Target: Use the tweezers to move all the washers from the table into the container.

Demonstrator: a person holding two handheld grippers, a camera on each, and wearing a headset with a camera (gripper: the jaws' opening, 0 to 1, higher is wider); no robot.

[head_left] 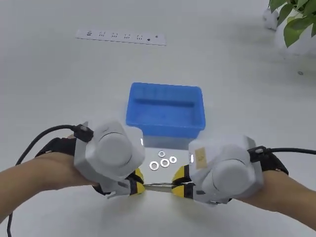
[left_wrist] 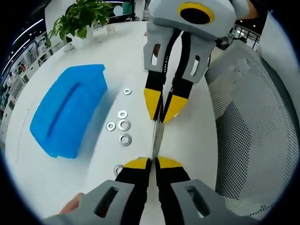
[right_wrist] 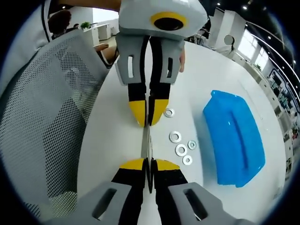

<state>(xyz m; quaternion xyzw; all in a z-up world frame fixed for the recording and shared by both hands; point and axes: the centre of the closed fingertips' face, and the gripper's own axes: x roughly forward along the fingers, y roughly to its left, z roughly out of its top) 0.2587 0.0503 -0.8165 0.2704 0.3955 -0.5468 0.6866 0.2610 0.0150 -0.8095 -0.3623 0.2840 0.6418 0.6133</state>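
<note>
Thin metal tweezers (head_left: pixel 158 186) hang level above the white table, bridging my two grippers. The left gripper (head_left: pixel 136 185) is shut on one end and the right gripper (head_left: pixel 180 186) is shut on the other, yellow tips facing. Seen from the left gripper (left_wrist: pixel 152 164), the tweezers (left_wrist: pixel 157 136) run up into the right gripper (left_wrist: pixel 164 112). Seen from the right gripper (right_wrist: pixel 149 165), the tweezers (right_wrist: pixel 146 140) reach the left gripper (right_wrist: pixel 150 115). Several washers (head_left: pixel 165 163) (left_wrist: pixel 124 125) (right_wrist: pixel 181 150) lie between the grippers and the blue container (head_left: pixel 165 128) (left_wrist: pixel 65 112) (right_wrist: pixel 234 136).
A white power strip (head_left: pixel 121 37) lies at the table's far side and a potted plant (head_left: pixel 296 19) stands at the far right corner. A mesh chair (left_wrist: pixel 253 117) (right_wrist: pixel 51 117) sits at the table's near edge. One washer (right_wrist: pixel 169 112) lies apart, close to the left gripper's tips.
</note>
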